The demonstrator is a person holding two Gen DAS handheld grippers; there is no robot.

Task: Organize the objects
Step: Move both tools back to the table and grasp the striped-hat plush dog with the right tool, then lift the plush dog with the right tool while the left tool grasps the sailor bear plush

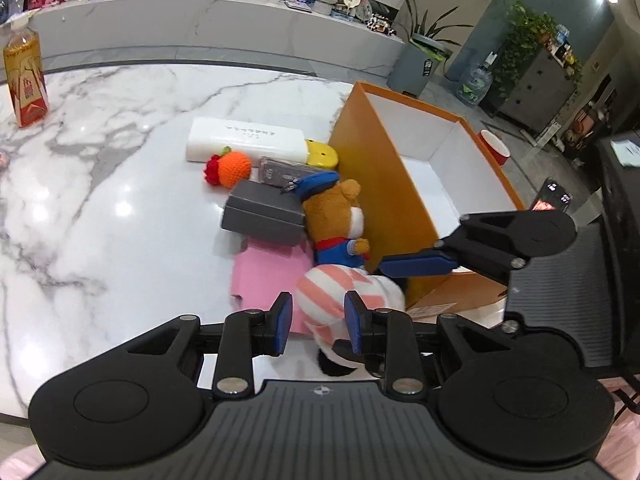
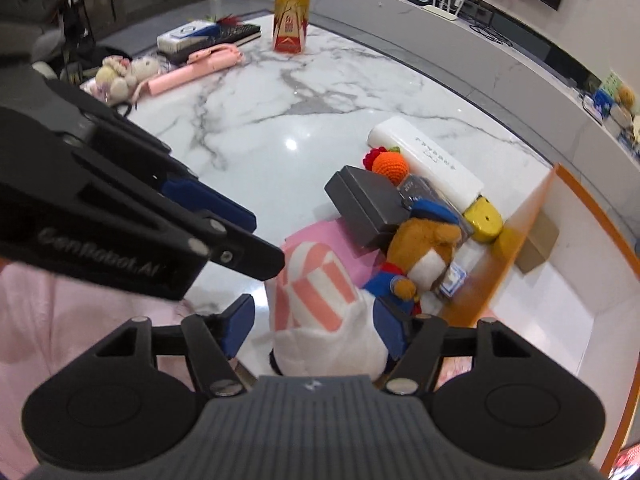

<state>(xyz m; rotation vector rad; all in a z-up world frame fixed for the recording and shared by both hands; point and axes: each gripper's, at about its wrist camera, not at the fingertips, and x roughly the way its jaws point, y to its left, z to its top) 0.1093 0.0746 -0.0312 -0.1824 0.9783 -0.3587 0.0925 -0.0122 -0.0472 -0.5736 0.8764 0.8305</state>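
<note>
A pink-and-white striped plush lies at the near table edge beside an orange box with a white inside. My left gripper is open with the plush between its fingers. My right gripper is open around the same plush, and it shows in the left wrist view with its pads together side-on at the box wall. A brown bear in blue, a grey case, a pink sheet, a crochet orange, a white box and a yellow item cluster by the box.
A tea bottle stands far left on the marble table. A red cup sits beyond the box. In the right wrist view a pink pouch, a plush and a keyboard lie at the far edge.
</note>
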